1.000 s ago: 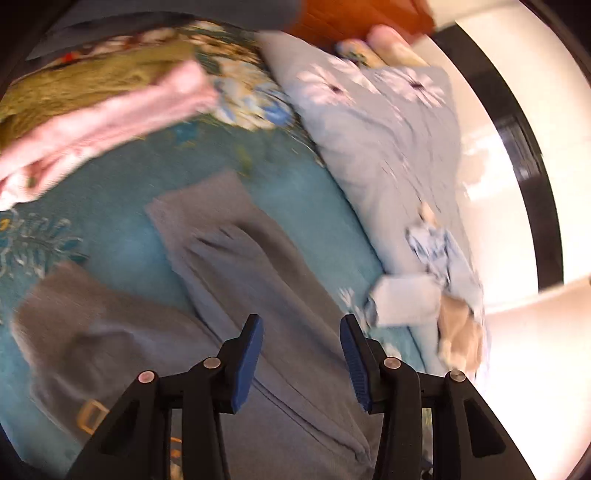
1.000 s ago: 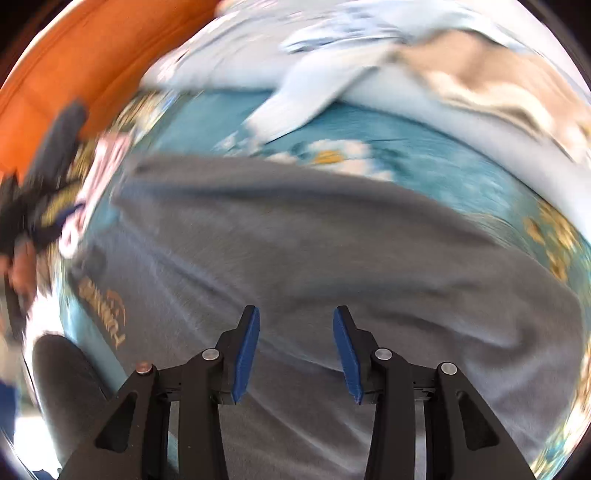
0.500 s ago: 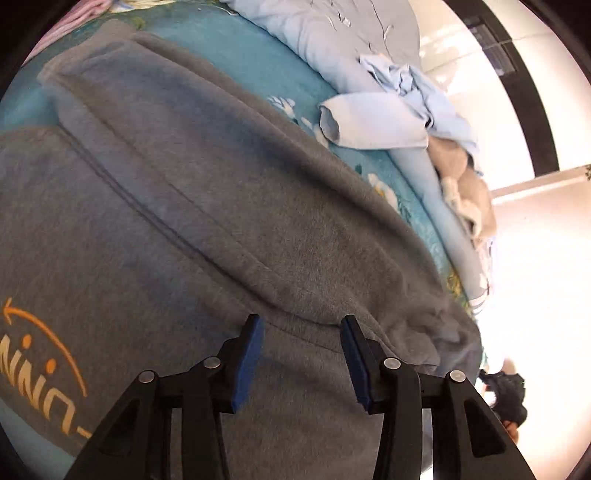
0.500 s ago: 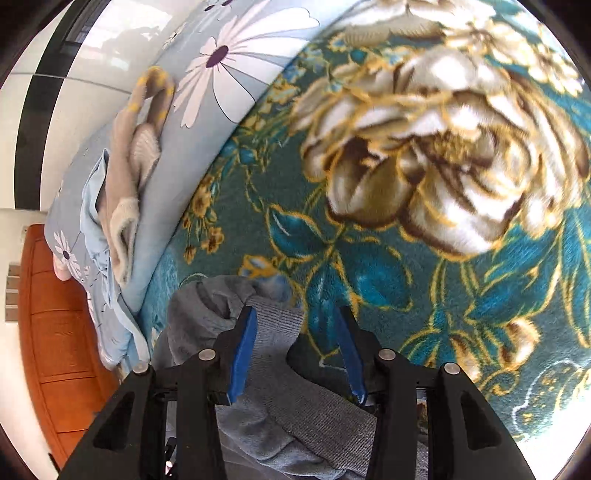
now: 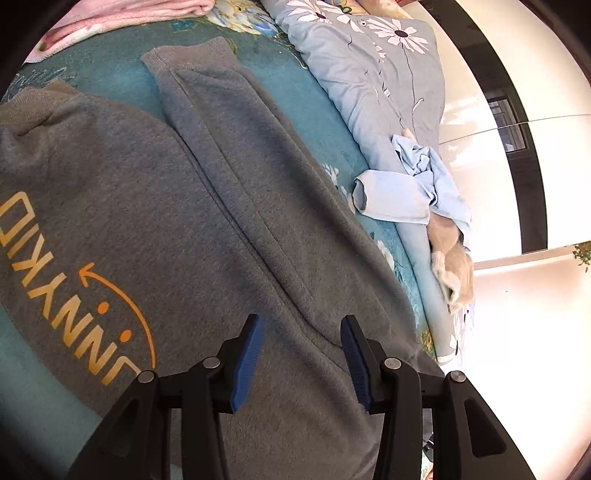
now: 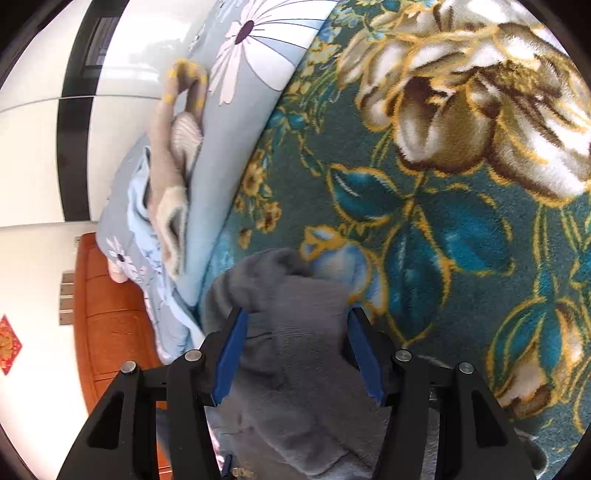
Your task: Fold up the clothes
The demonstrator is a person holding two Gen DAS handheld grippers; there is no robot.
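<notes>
A grey sweatshirt (image 5: pixel 155 206) lies spread across a teal flowered blanket (image 6: pixel 443 229) on a bed, its orange lettering at 9 o'clock in the left wrist view. The left gripper (image 5: pixel 302 356) hangs over the cloth at 6 o'clock, blue pads apart, nothing pressed between them; the grey fabric shows in the gap below. From there a folded sleeve (image 5: pixel 221 122) runs up toward 11 o'clock and ends in a ribbed cuff, laid along the sweatshirt's body.

In the right wrist view, the right gripper (image 6: pixel 294 352) sits at 6 o'clock with a bunched ribbed cuff (image 6: pixel 303 314) of the same grey garment between its pads. The jaws have just been opening; the cloth lies between the blue pads, reaching up to both, and it cannot be told for sure whether they still press on it. The bunched cloth rests on the blanket just below a blue bud in the pattern.

Farther off, a light blue garment (image 5: pixel 402 199) and a beige knit (image 5: pixel 452 258) lie crumpled at 3 o'clock in the left view, on a pale blue daisy-print quilt (image 5: pixel 369 74) that borders the blanket toward 1 o'clock. A pink garment (image 5: pixel 122 14) sits at 11 o'clock near the frame's edge. An orange wooden headboard (image 6: pixel 110 314) shows at 8 o'clock in the right view.
</notes>
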